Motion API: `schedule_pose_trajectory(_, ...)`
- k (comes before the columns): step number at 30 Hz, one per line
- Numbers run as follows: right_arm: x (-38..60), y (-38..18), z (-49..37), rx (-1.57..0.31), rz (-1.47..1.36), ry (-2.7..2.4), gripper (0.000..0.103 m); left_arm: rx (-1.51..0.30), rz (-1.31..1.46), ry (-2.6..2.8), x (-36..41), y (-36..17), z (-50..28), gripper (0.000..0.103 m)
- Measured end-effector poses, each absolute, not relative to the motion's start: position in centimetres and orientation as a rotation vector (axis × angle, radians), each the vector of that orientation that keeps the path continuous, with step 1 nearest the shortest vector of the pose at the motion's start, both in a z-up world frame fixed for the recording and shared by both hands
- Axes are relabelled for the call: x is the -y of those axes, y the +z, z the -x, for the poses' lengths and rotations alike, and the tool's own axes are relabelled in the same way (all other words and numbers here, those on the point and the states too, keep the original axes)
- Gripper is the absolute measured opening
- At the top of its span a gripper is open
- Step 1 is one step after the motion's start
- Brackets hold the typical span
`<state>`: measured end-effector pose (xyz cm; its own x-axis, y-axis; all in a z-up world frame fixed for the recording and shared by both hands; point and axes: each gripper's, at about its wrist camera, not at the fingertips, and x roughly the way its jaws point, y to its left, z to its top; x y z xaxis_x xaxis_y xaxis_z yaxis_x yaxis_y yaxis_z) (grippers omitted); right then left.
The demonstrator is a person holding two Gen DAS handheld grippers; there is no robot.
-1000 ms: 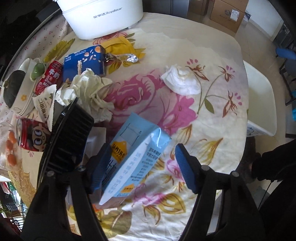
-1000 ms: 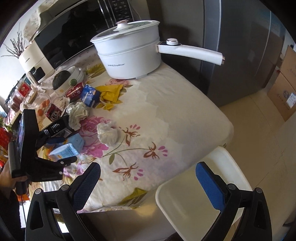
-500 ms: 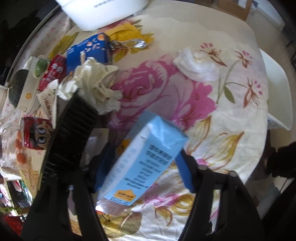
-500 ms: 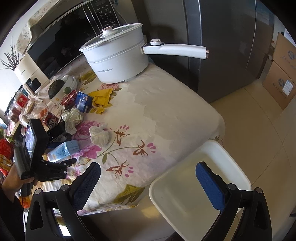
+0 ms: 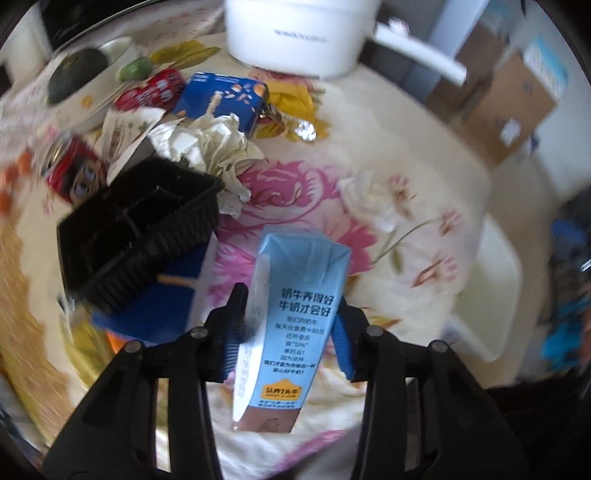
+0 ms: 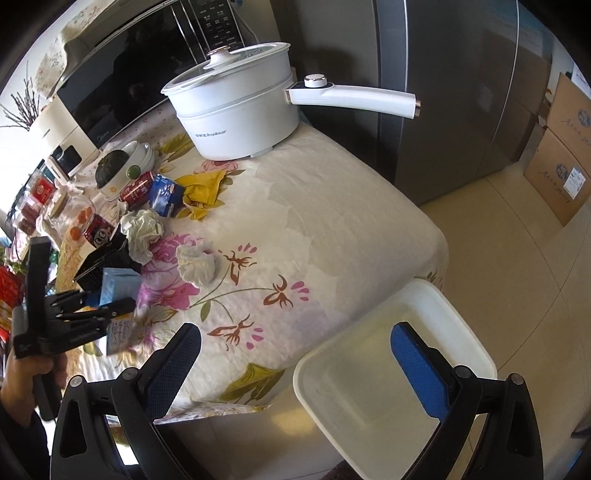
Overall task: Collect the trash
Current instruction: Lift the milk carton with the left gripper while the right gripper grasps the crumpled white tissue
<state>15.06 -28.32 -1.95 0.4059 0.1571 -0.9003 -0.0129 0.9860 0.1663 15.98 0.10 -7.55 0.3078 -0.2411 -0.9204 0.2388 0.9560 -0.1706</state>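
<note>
Left wrist view: the left gripper [image 5: 286,332] points steeply down at a table draped in a cream cloth [image 5: 388,122] printed with pink flowers. A light blue milk carton [image 5: 295,314] stands between its blue pads, which press on both sides of it as the jaws are closing. Just left of the carton sits a black plastic tray [image 5: 136,229], tilted, resting on a dark blue box [image 5: 170,299]. Behind the tray lie a crumpled paper wad [image 5: 214,144], a blue snack box [image 5: 221,98] and a yellow wrapper [image 5: 291,98]. A white tissue ball [image 5: 373,199] lies alone to the right of the carton. A white electric pot [image 5: 295,33] stands at the far edge.

Right wrist view: the right gripper [image 6: 295,362] hangs with its fingers spread wide and nothing between them, over the table's near corner and a white bin [image 6: 391,373] that stands on the floor against the table. A hand [image 6: 22,384] at the left edge holds the other gripper's handle.
</note>
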Motion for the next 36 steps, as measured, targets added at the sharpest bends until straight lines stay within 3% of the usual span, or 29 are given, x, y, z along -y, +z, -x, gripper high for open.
schedule_pose_trajectory(13,24.6,-5.0,-17.4,-1.222,-0.113,0.131,0.103,-0.981,0.32,-0.283,-5.6,-2.3,-10.7,0.044)
schedule_pose_trajectory(19,22.1,-7.0,-19.4,-1.249,-0.171,0.174,0.103,-0.878,0.331,-0.22,-9.0,-0.2,-9.7,0.044)
schedule_pose_trajectory(25,18.0,-8.2,-22.0,-1.245,-0.175,0.234,0.09,-0.876,0.425,-0.187,-13.0,-0.8,-9.3,0.044)
schedule_pose_trajectory(28,16.1,-9.3,-23.3,-1.245,-0.156,0.258,0.079,-0.873,0.446,-0.168,-14.3,-0.9,-9.2,0.044)
schedule_pose_trajectory(33,14.6,-11.1,-24.4,-1.258,-0.14,0.238,0.052,-0.87,0.467,-0.157,-15.6,-1.0,-9.1,0.044)
schedule_pose_trajectory(35,14.4,-11.5,-24.7,-1.252,-0.128,0.216,0.05,-0.875,0.467,-0.158,-15.7,-1.1,-9.2,0.044)
schedule_pose_trajectory(36,14.4,-11.6,-24.8,-1.246,-0.116,0.206,0.045,-0.879,0.467,-0.159,-15.6,-1.2,-9.2,0.044)
